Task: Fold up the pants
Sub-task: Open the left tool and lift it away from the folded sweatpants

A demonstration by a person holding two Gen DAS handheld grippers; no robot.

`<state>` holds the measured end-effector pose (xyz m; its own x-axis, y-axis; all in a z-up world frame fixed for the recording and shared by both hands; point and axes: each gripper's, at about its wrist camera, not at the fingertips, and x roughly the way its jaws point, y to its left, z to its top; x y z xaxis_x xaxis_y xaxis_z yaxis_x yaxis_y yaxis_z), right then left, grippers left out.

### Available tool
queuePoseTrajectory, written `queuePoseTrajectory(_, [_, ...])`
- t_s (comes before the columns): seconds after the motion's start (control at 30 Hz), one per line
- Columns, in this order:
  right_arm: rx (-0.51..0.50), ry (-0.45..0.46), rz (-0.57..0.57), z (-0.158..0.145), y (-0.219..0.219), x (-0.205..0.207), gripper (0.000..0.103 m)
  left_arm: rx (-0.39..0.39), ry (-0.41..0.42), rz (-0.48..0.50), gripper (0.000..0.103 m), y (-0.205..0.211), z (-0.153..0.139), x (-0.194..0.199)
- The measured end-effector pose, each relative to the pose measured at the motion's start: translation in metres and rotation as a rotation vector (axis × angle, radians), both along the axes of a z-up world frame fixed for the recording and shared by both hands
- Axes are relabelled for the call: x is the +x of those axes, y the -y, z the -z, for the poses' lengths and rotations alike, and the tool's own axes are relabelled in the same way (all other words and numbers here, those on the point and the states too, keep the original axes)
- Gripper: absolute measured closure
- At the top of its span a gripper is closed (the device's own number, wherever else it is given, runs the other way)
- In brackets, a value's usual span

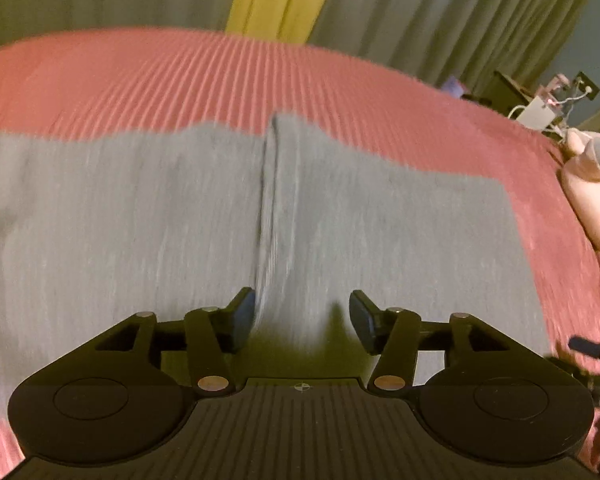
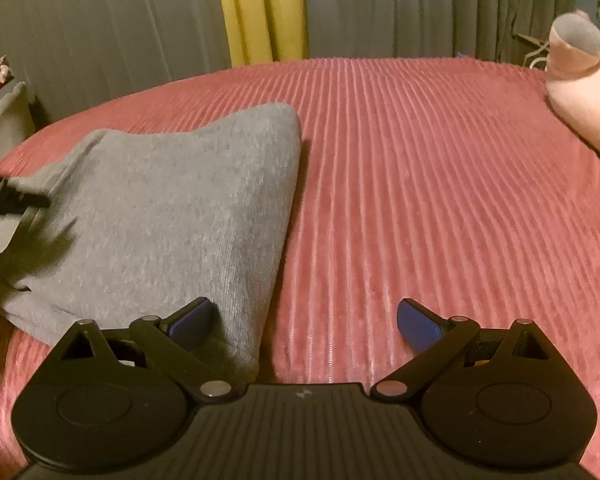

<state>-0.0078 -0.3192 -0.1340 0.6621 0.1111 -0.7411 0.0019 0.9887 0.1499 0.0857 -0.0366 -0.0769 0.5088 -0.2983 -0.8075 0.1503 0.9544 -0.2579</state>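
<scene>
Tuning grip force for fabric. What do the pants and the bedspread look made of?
Pants: grey, heathered, matte, with soft rounded folds; looks like a cotton-type jersey knit, though the fibre cannot be told.
Bedspread: pink-red with raised parallel ribs that catch a slight sheen; probably a plush, corduroy-like velvet or chenille.

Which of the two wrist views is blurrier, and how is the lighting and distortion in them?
Left wrist view: clearly blurrier, the gray pants and pink ribbed bedspread smear while the left gripper stays sharp. Right wrist view: mostly crisp, ribs readable between the right gripper fingers. Both views: dim warm light, soft shadows, fisheye bending the bed edge and curtains.
</scene>
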Motion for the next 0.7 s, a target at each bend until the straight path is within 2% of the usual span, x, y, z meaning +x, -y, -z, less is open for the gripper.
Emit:
queuePoseTrajectory(0.1, [0.009, -0.017, 0.008, 0.003, -0.002, 0.001, 0.004, 0.036, -0.004, -0.006, 0.048, -0.003, 0.012, -0.010])
queuePoseTrajectory(0.17, [-0.003, -0.017, 0.005, 0.002, -0.003, 0.004, 0.004, 0.071, 0.001, -0.044, 0.067, -0.005, 0.017, -0.013])
queuePoseTrajectory(0.2, [0.001, -0.004, 0.000, -0.001, -0.003, 0.003, 0.004, 0.095, 0.008, -0.063, 0.082, -0.008, 0.016, -0.015])
queuePoseTrajectory(0.23, [0.019, 0.026, -0.011, -0.005, -0.003, 0.001, 0.004, 0.083, 0.013, -0.074, 0.088, -0.012, 0.015, -0.016])
queuePoseTrajectory(0.33, [0.025, 0.058, -0.040, -0.010, -0.006, 0.002, 0.004, 0.012, -0.002, -0.133, 0.088, -0.044, 0.011, -0.027])
queuePoseTrajectory(0.37, [-0.008, 0.037, -0.052, -0.007, -0.009, 0.004, 0.004, 0.001, -0.005, -0.165, 0.085, -0.051, 0.010, -0.029])
queuePoseTrajectory(0.43, [-0.107, -0.031, -0.055, 0.004, -0.017, 0.008, 0.004, 0.000, 0.005, -0.229, 0.072, -0.067, 0.007, -0.034])
queuePoseTrajectory(0.47, [-0.108, -0.030, -0.055, 0.006, -0.018, 0.008, 0.004, 0.001, 0.015, -0.275, 0.069, -0.078, 0.005, -0.039])
queuePoseTrajectory(0.5, [-0.099, -0.022, -0.047, 0.006, -0.018, 0.007, 0.004, -0.005, 0.026, -0.311, 0.062, -0.088, 0.002, -0.043])
queuePoseTrajectory(0.63, [-0.091, -0.028, -0.043, 0.005, -0.017, 0.009, 0.004, -0.124, 0.064, -0.433, 0.036, -0.143, -0.014, -0.063])
queuePoseTrajectory(0.7, [-0.100, -0.026, -0.044, 0.005, -0.019, 0.008, 0.004, -0.129, 0.111, -0.507, 0.026, -0.165, -0.021, -0.072])
